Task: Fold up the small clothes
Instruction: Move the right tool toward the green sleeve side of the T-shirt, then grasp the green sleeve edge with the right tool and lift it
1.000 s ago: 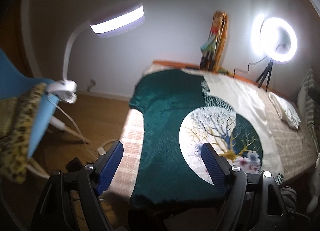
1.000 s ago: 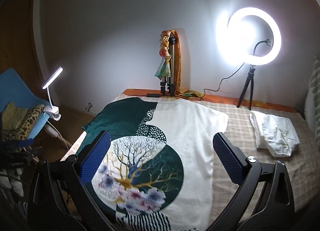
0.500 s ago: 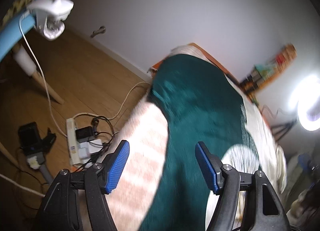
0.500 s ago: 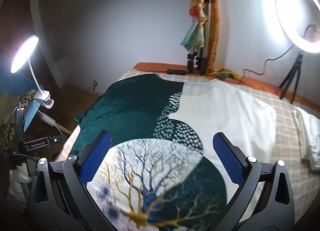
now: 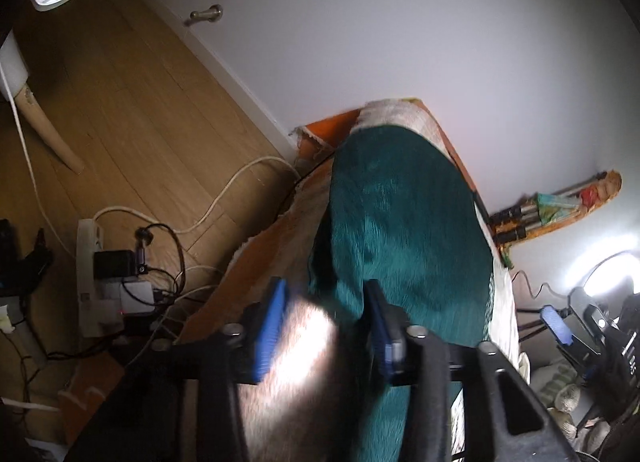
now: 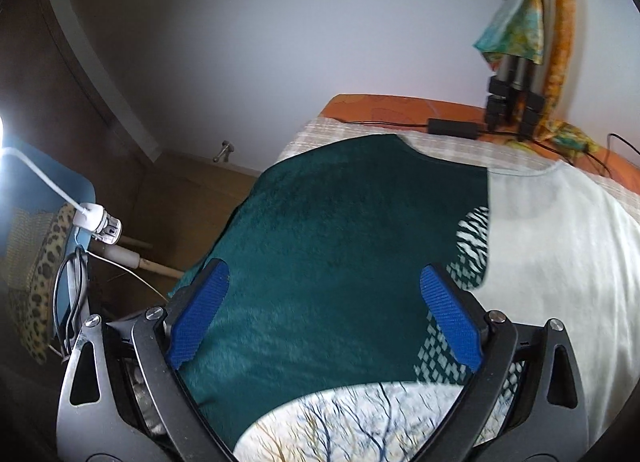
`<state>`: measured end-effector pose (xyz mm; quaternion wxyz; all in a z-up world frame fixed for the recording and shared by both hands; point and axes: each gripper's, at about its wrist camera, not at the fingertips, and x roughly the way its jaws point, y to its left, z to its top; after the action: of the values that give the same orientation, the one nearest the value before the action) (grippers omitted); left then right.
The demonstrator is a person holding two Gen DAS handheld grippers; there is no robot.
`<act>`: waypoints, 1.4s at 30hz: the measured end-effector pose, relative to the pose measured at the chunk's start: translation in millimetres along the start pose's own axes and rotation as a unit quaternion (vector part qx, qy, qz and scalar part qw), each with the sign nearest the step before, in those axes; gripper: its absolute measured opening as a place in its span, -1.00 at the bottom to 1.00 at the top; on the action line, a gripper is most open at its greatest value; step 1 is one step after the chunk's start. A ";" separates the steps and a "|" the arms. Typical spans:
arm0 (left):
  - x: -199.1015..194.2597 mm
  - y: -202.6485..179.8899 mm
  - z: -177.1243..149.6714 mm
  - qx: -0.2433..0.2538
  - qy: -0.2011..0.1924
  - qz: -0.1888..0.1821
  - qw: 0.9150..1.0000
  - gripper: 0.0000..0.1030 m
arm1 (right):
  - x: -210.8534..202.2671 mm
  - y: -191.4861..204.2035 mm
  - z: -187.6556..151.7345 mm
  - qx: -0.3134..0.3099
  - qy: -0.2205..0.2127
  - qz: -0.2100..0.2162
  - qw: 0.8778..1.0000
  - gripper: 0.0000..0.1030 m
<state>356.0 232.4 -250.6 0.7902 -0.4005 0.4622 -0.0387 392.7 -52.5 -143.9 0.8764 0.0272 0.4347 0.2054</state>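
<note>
A T-shirt, dark green on one side and white on the other with a tree print, lies flat on the checked cloth of the table (image 6: 344, 222). In the left wrist view its green sleeve and side (image 5: 404, 230) lie along the table's left edge. My left gripper (image 5: 324, 326) is open, low at that green edge, its jaws straddling the hem by the sleeve. My right gripper (image 6: 324, 318) is open, hovering over the green half, near the patterned seam.
A power strip with plugs and cables (image 5: 104, 274) lies on the wooden floor left of the table. A clip lamp (image 6: 96, 222) sits on a blue chair with a leopard cloth. A tripod with scarves (image 6: 520, 42) stands at the table's back edge.
My left gripper has dropped down to the shirt's green edge and its jaws have narrowed. My right gripper has moved forward and lower over the green half.
</note>
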 end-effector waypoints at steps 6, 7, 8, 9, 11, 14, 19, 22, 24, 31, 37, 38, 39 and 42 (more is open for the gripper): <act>-9.1 -17.6 13.0 0.039 -0.044 -0.035 0.998 -0.77 | 26.8 15.8 14.0 -0.018 0.010 0.008 1.000 0.93; -10.3 -21.4 13.6 0.048 -0.046 -0.036 0.997 -0.77 | 31.4 14.9 16.6 -0.018 0.012 0.009 1.000 0.92; -11.4 -26.3 13.7 0.057 -0.050 -0.038 0.996 -0.77 | 36.0 14.6 19.4 -0.016 0.013 0.008 1.000 0.93; -11.4 -28.3 14.8 0.060 -0.051 -0.042 0.996 -0.78 | 40.0 13.8 21.9 -0.013 0.014 0.009 1.000 0.93; -12.5 -33.9 15.2 0.066 -0.058 -0.052 0.995 -0.78 | 44.9 10.8 25.4 -0.005 0.015 0.011 1.000 0.93; -7.6 -49.8 11.3 0.096 -0.051 -0.063 0.992 -0.79 | 52.2 3.8 31.2 0.008 0.021 0.025 0.999 0.92; 14.4 -79.9 -6.6 0.143 -0.020 -0.075 0.987 -0.79 | 62.3 4.7 44.6 0.010 0.031 0.047 0.998 0.92; 24.2 -89.7 -16.2 0.163 -0.009 -0.072 0.984 -0.79 | 72.1 10.5 48.0 0.009 0.043 0.071 0.996 0.92; 27.1 -90.8 -18.4 0.169 -0.004 -0.068 0.983 -0.79 | 84.5 17.2 50.7 0.004 0.057 0.086 0.995 0.88; -5.2 -71.6 -29.9 0.162 -0.015 -0.052 0.985 -0.34 | 119.5 54.7 48.8 -0.053 0.096 0.086 0.990 0.49; -53.8 -37.0 -59.3 0.177 -0.016 -0.021 0.984 -0.24 | 138.8 100.4 35.5 -0.124 0.110 0.069 0.984 0.49; -63.8 -28.9 -65.6 0.181 -0.020 -0.013 0.983 -0.23 | 144.8 109.2 31.6 -0.139 0.115 0.057 0.982 0.49; -73.1 -21.2 -72.2 0.185 -0.024 -0.004 0.983 -0.22 | 148.6 114.2 29.0 -0.149 0.116 0.049 0.981 0.49; -92.1 -3.5 -89.3 0.203 -0.023 0.027 0.979 -0.18 | 164.4 128.5 21.4 -0.182 0.125 0.007 0.975 0.49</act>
<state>236.6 216.5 -206.3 0.8664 -0.2200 0.4367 -0.1012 454.4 130.9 -225.0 0.8040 -0.1552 0.4958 0.2892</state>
